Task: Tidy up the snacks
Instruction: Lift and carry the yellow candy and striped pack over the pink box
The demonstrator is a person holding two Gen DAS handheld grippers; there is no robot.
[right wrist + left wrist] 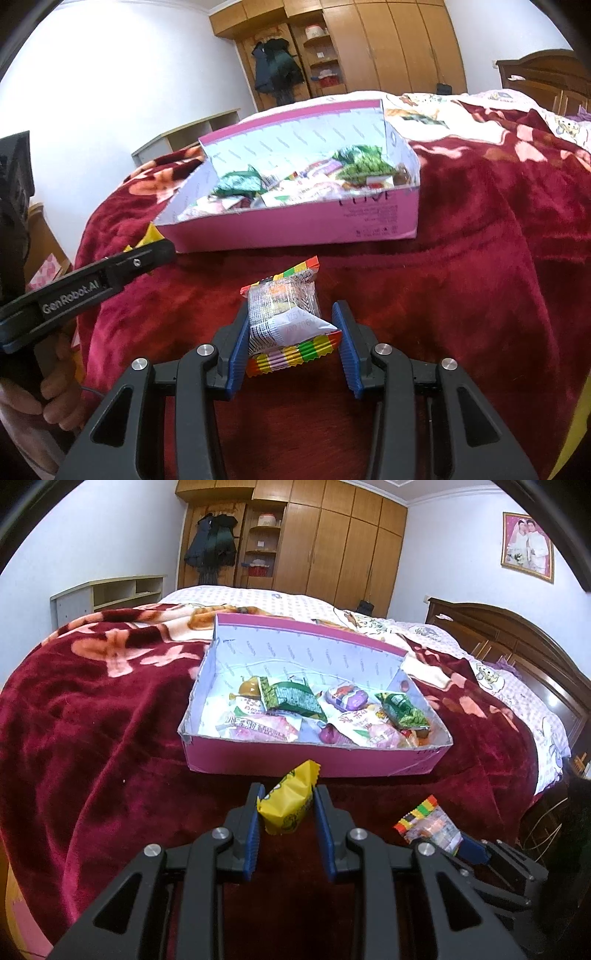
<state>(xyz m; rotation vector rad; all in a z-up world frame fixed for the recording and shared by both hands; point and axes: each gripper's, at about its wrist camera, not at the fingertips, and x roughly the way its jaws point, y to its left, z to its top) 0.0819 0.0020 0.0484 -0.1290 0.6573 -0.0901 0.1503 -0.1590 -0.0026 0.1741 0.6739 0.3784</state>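
Crimson plush, thick and rumpled with pale pink flowers, covers the bed (92,709). On it sits the box (314,764), a shallow pink cardboard tray with a pale printed lining; its cut rim is ragged and one near corner sags. The box already holds a loose heap of crinkly foil and plastic packs (317,709) in green, purple, white and pink, so most of the sorting looks done.

Two snacks are still outside, both in front of the box and each already gripped. The left gripper (286,812) is clamped narrow on the yellow pack (286,801), a puffy pillow pouch with a zigzag crimped end that sticks up past the ribbed blue pads. The right gripper (291,339) pinches the striped pack (284,317), clear film over a printed label, its serrated seams banded red, yellow and green. The left pad presses the pack; the right pad seems to meet only its flared corner, so that hold looks lighter.

I see no other loose snacks on the blanket. What remains, by my reading, is to carry both over the near wall and release them inside.
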